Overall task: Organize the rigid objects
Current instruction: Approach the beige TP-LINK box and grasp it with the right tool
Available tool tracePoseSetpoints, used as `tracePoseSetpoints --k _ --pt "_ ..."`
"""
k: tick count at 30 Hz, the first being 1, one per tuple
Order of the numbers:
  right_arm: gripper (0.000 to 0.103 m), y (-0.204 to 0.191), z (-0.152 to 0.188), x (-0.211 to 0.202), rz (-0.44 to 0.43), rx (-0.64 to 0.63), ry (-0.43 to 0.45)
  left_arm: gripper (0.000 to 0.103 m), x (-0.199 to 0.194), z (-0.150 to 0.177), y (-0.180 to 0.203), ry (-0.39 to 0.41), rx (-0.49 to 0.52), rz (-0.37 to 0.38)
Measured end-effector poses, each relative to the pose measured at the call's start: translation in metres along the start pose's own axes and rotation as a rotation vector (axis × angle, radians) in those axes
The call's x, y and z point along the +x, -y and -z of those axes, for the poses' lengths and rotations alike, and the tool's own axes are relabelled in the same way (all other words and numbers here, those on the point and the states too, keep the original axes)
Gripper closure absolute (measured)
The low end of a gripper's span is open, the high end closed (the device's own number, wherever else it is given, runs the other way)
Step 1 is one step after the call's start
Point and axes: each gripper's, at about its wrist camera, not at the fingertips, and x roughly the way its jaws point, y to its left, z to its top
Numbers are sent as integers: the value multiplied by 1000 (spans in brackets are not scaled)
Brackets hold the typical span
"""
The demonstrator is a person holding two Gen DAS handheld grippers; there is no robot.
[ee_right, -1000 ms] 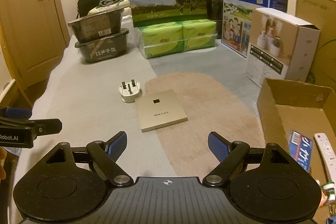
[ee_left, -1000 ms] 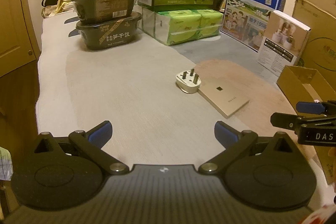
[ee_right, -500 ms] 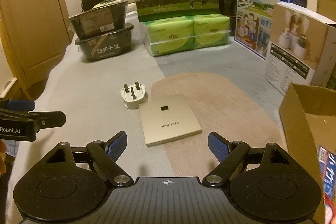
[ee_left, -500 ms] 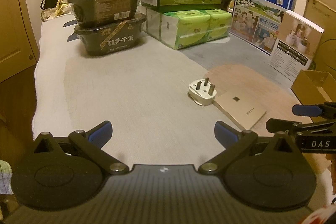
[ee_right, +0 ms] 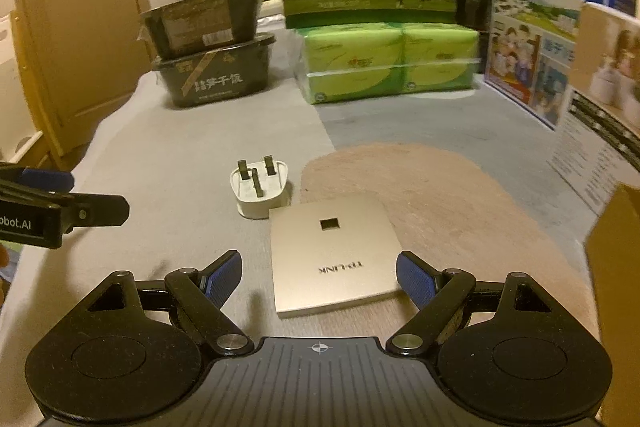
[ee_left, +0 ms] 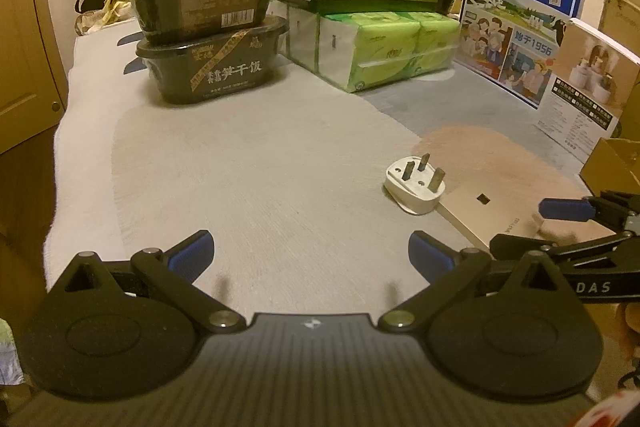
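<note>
Lying flat on the mat (ee_right: 440, 195), the gold panel (ee_right: 332, 255) touches the white plug (ee_right: 260, 193) and sits between the wide-open, empty fingers of the right gripper (ee_right: 319, 277), while the left gripper (ee_left: 310, 253) hovers nearby, likewise spread and empty.

Home bedroom: bed (ee_left: 248, 163), door (ee_right: 84, 27).

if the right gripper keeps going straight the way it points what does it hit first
Probably the gold panel: it lies flat between the open jaws of the right gripper, with the white plug just beyond it. Height above the panel is unclear.
</note>
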Motion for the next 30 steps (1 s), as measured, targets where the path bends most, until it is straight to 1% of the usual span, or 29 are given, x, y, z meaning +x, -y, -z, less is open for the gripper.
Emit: tracePoseSetpoints --k 4,8,12,23,26,30 --pt "19 3 0 15 -11 -49 -5 1 10 1 -1 -3 0 5" --pt "19 2 2 26 10 -109 1 1 18 2 0 -3 -2 13" --pt "19 2 0 33 10 -135 9 1 23 3 1 -4 -4 20" --pt "17 4 -3 43 18 -163 20 1 31 5 4 -4 -8 35" --pt "16 8 -3 47 8 -137 6 1 33 6 6 -4 -6 37" --pt "15 11 -2 49 -4 -118 10 1 35 6 6 -3 -8 38"
